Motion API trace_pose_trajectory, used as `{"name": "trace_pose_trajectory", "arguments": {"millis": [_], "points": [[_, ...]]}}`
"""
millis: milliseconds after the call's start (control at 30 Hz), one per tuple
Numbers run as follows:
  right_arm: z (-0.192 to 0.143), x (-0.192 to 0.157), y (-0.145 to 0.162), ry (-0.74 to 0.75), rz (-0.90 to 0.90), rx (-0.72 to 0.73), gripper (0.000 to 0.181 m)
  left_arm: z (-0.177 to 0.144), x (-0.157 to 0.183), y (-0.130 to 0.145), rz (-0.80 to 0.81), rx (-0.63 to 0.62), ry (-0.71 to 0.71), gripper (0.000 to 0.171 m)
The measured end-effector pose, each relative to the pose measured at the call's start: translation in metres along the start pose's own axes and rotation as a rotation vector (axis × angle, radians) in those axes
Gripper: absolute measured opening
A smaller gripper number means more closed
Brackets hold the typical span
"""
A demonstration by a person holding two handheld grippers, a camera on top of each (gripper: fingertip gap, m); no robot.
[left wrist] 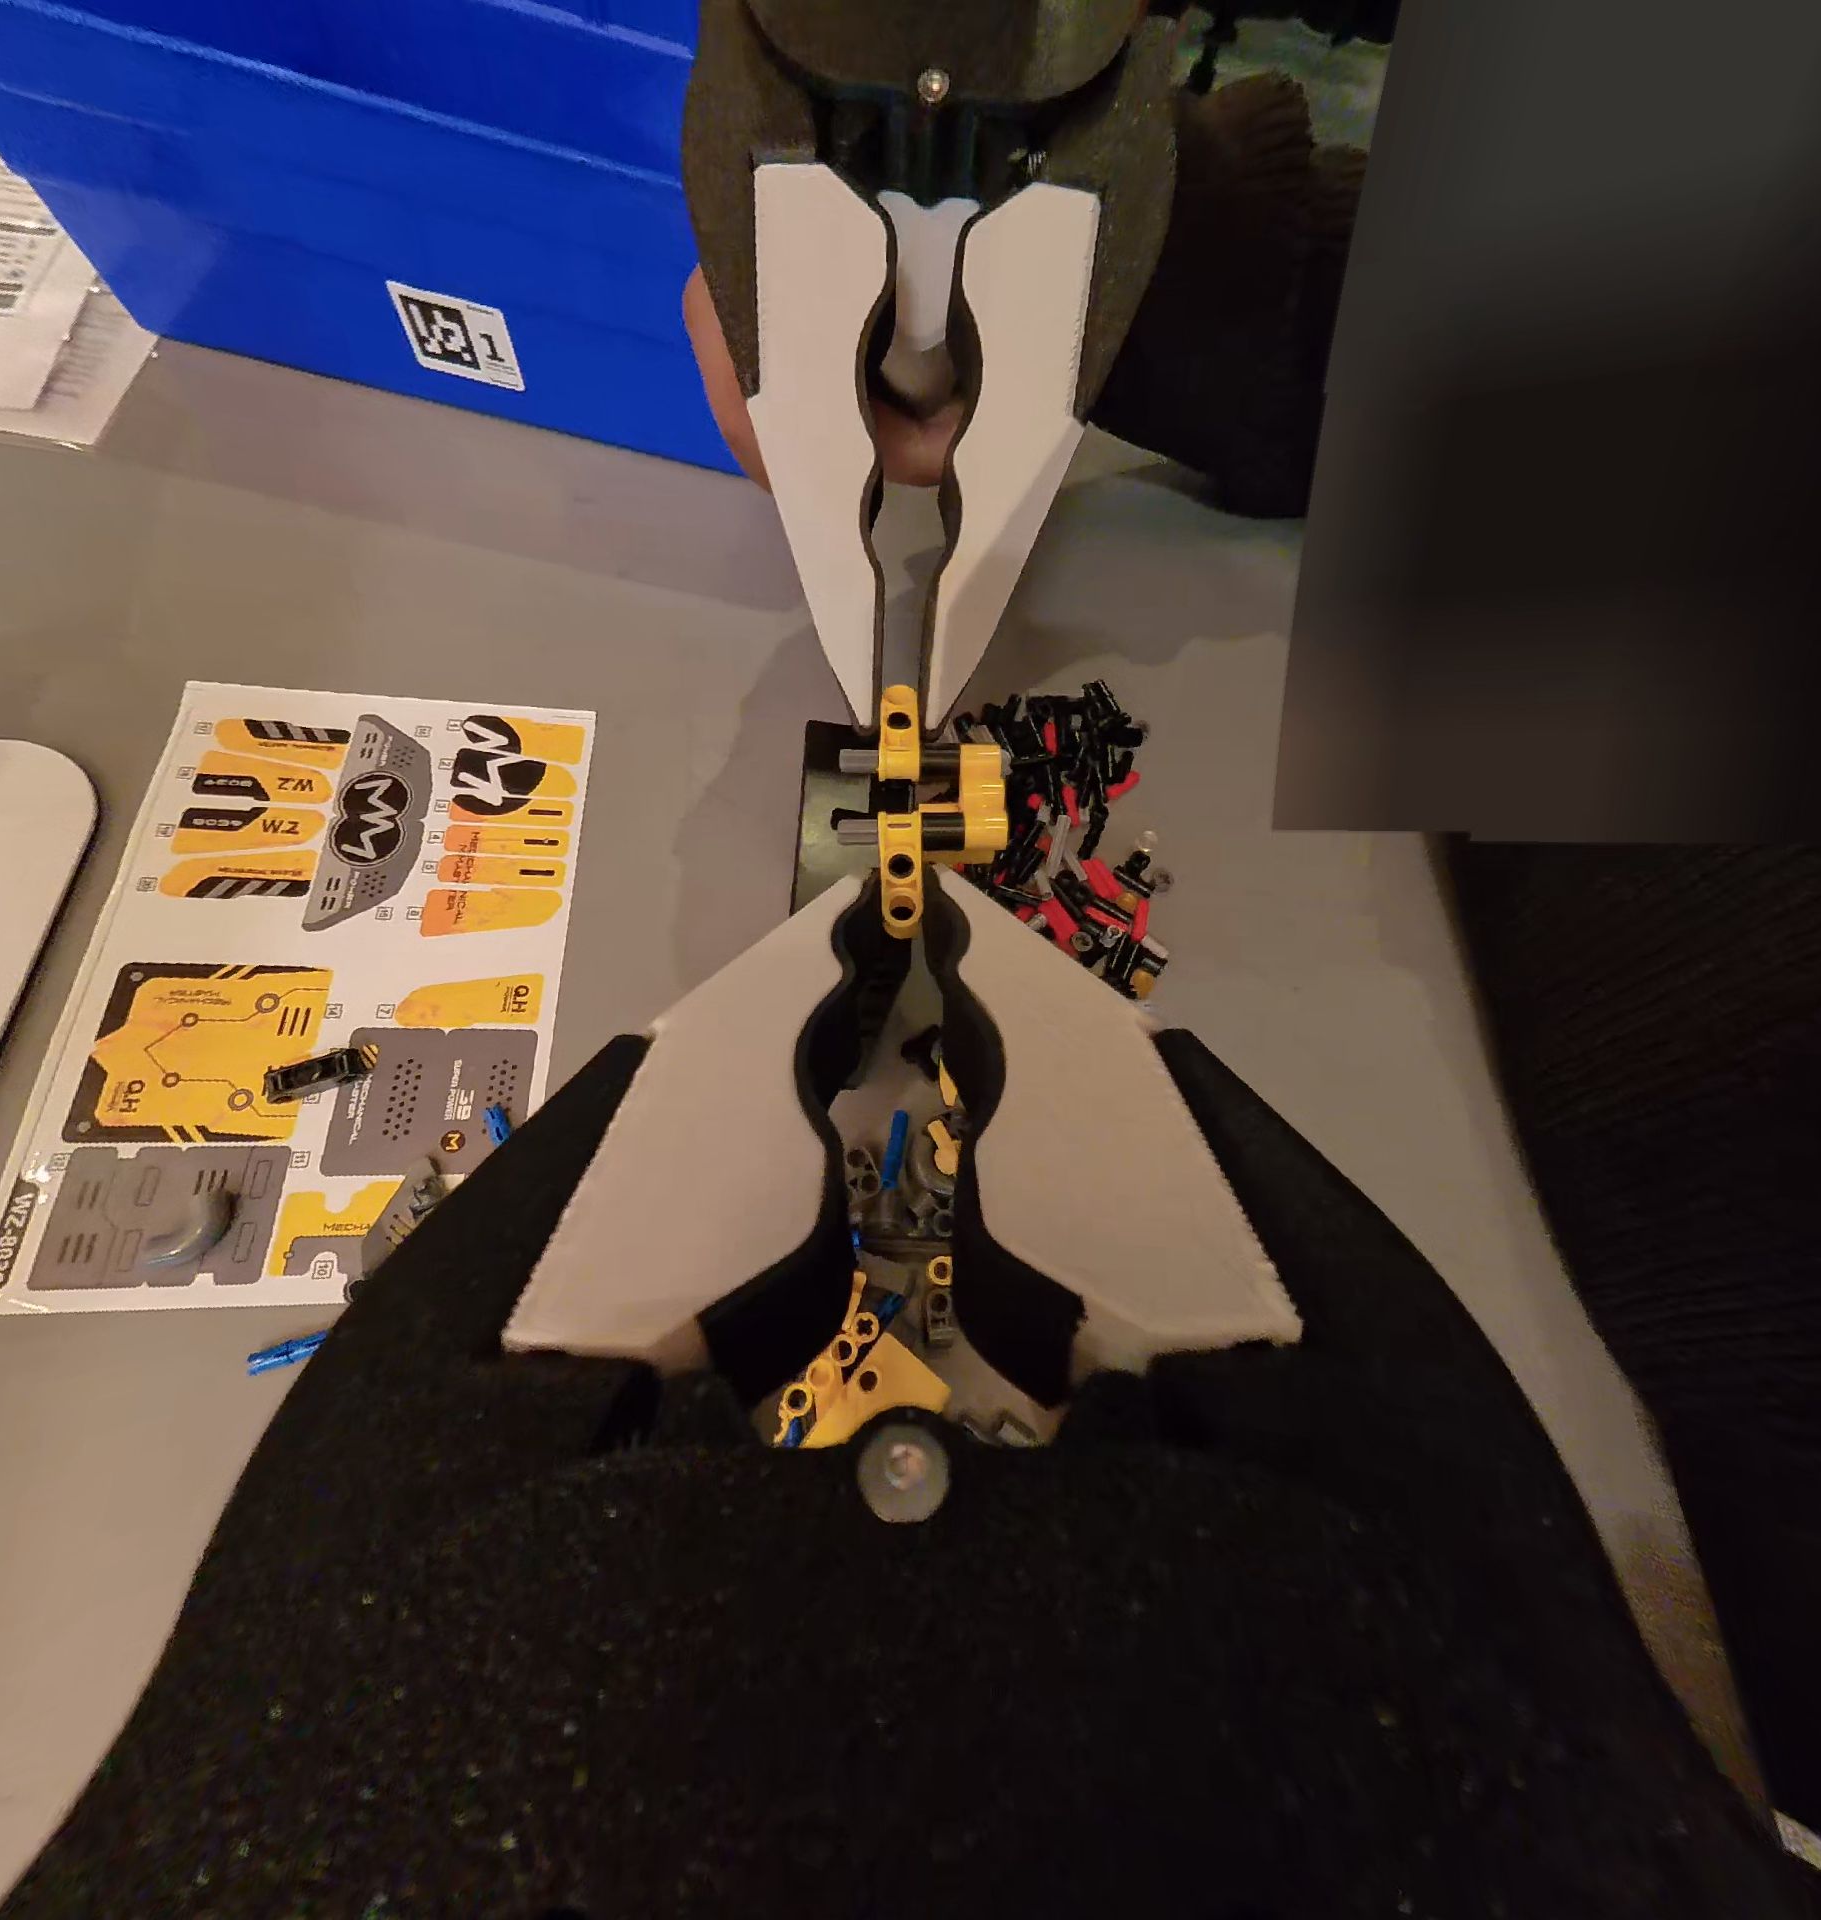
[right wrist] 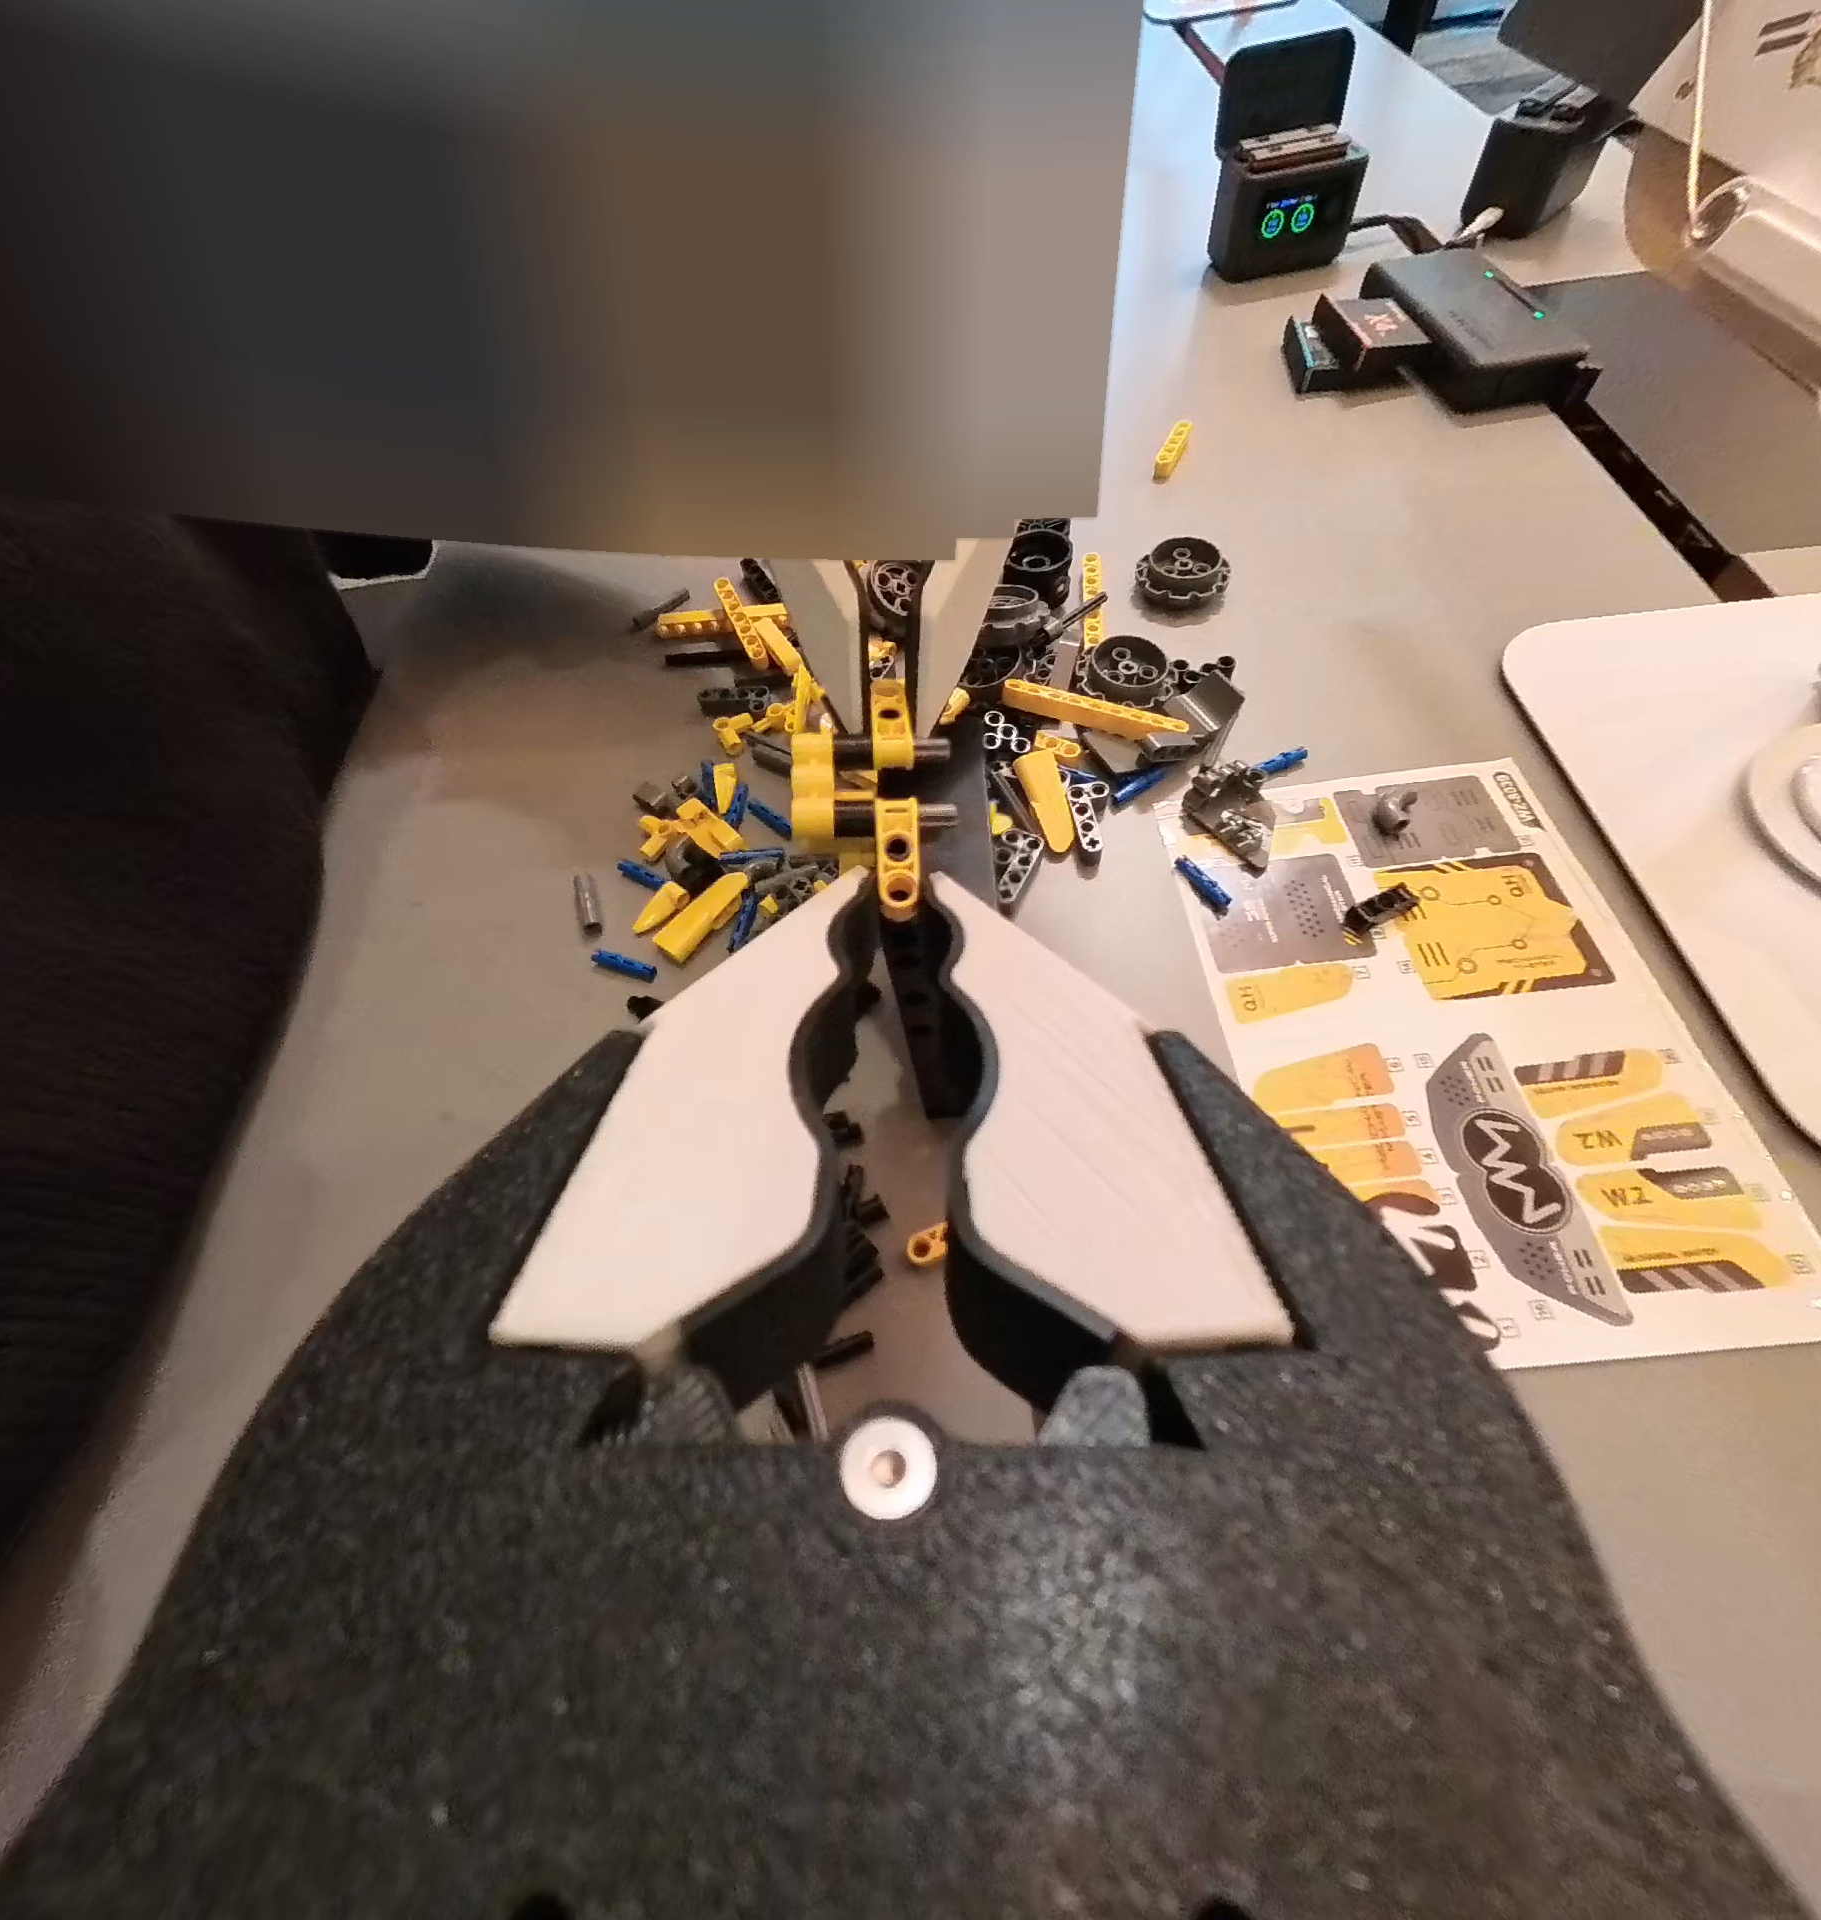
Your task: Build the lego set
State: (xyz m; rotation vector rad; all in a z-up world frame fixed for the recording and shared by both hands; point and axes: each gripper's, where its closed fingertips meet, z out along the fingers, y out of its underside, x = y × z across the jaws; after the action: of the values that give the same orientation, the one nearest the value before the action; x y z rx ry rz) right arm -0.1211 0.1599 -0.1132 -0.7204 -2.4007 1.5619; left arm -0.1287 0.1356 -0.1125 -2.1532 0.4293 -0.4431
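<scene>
Left gripper (left wrist: 898, 899): fingers drawn close together, pinching the near lug of a small yellow and black brick assembly (left wrist: 921, 805). Right gripper (right wrist: 898, 894): same narrow closure, tips clamped on the opposite lug of the same assembly (right wrist: 870, 795). In the left wrist view the right gripper (left wrist: 898, 717) comes in from the far side, tip to tip with the left one, the assembly held between them above the bench (left wrist: 573, 582).

Assembly: two yellow perforated connectors, each crossed by a grey-ended black pin, joined on one side to a pair of yellow round blocks.

Below it, a heap of red and black pins (left wrist: 1077, 831) lies just beside the assembly in the left view. The right view shows a loose scatter of yellow, grey and blue parts (right wrist: 885, 748) spread beyond the tips, and a black perforated beam (right wrist: 921, 1008) under the right gripper's fingers. A sticker sheet (left wrist: 282, 987) lies flat on the bench, well apart from the grippers, with a small black part (left wrist: 319, 1070) on it. A blue bin (left wrist: 366, 177) stands at the bench's far edge.

Hard to make out: the left gripper's body is cut off by a blurred patch in the right view, only its finger ends visible. Parts under each gripper body are mostly hidden. Whether the black beam touches the assembly: cannot tell.
</scene>
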Motion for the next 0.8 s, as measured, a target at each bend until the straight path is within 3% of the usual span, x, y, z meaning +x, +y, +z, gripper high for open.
{"name": "trace_pose_trajectory", "arguments": {"millis": [500, 800], "points": [[0.0002, -0.0034, 0.0029, -0.01, 0.054, -0.105, 0.007, 0.0007, 0.0014, 0.0001, 0.061, -0.152, 0.057, 0.007], [0.0006, -0.0041, 0.0045, 0.009, 0.071, -0.123, 0.007, 0.0014, -0.0002, 0.0003, 0.173, -0.252, -0.025, 0.007]]}}
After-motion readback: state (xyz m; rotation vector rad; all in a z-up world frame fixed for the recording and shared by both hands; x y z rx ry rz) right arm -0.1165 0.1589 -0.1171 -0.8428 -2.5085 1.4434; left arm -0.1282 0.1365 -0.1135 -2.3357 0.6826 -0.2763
